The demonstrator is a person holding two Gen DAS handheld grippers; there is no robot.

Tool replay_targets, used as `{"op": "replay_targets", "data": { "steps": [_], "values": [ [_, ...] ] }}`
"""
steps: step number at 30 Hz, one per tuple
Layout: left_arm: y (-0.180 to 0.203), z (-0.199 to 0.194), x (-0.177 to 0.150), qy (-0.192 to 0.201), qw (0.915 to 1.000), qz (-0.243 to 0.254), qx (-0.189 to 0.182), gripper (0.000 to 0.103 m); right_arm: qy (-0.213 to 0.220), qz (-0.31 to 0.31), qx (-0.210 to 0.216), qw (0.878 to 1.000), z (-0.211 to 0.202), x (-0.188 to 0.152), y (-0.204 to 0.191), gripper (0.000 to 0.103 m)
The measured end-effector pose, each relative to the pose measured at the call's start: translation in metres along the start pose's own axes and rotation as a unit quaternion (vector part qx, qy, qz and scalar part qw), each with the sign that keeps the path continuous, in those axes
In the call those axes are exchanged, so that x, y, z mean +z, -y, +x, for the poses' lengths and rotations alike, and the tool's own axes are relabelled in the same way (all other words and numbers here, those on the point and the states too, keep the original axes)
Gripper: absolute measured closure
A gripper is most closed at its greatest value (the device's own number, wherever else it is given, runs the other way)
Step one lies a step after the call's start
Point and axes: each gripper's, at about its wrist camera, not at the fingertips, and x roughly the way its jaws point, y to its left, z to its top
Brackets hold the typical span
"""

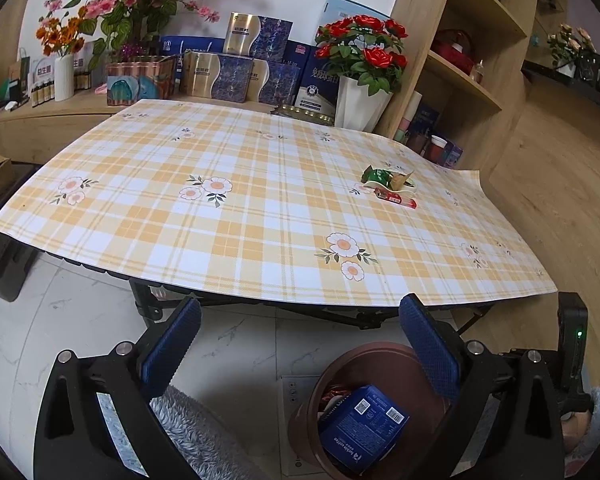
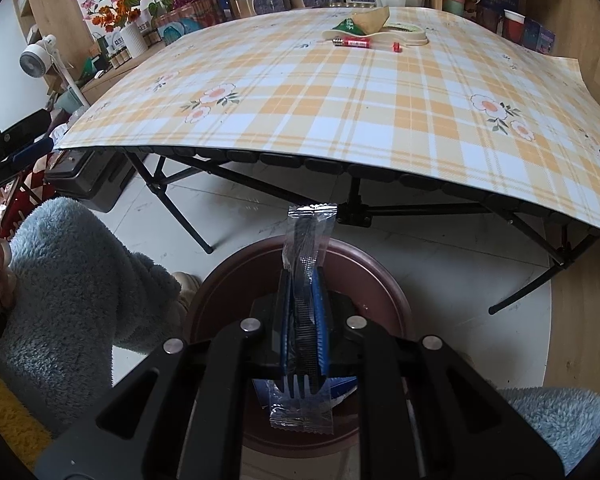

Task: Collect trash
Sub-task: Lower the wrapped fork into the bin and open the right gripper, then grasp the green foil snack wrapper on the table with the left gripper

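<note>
right tool (image 2: 304, 320) clamps wrapped fork (image 2: 306, 248) | long axis along fingers | bin (image 2: 228, 280) directly below | left tool (image 1: 300, 344) wide, empty

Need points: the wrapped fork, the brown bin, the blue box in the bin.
wrapped fork (image 2: 309, 240), right wrist view, on the clear wrapper above the claw.
brown bin (image 2: 384, 280), right wrist view, on its far rim.
blue box (image 1: 360, 428), left wrist view, on its printed face inside the bin.
</note>
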Motion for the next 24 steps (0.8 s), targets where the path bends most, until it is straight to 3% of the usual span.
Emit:
{"op": "replay_targets", "data": {
  "steps": [5, 8, 9, 11, 12, 13, 15, 24],
  "values": [
    [0.000, 0.002, 0.000, -0.003, 1.0000, -0.002, -0.001, 0.006, -0.006, -0.001, -0.002, 1.000, 0.002, 0.000, 0.000, 0.088],
    [0.000, 0.003, 0.000, -0.006, 1.0000, -0.002, 0.000, 0.006, -0.005, -0.002, -0.003, 1.000, 0.002, 0.000, 0.000, 0.082],
    [0.000, 0.003, 0.000, -0.006, 1.0000, -0.003, 0.000, 0.006, -0.004, -0.002, -0.002, 1.000, 0.001, -0.001, -0.001, 0.076],
    [0.000, 0.003, 0.000, -0.005, 1.0000, -0.003, 0.000, 0.006, 0.003, -0.005, -0.003, 1.000, -0.001, 0.000, -0.001, 0.052],
    [0.000, 0.003, 0.000, -0.005, 1.0000, -0.004, 0.000, 0.006, 0.008, -0.007, -0.004, 1.000, -0.003, 0.000, -0.002, 0.033],
    [0.000, 0.003, 0.000, -0.005, 1.0000, -0.005, 0.000, 0.006, 0.015, -0.008, -0.004, 1.000, -0.006, 0.000, -0.003, 0.021],
    [-0.001, 0.003, 0.000, -0.006, 1.0000, -0.007, 0.001, 0.006, 0.020, -0.008, -0.004, 1.000, -0.008, 0.001, -0.003, 0.005],
    [-0.002, 0.004, -0.001, -0.007, 0.9999, -0.013, 0.003, 0.006, 0.034, -0.006, -0.009, 0.999, -0.016, 0.003, -0.002, 0.006]
  ]
}}
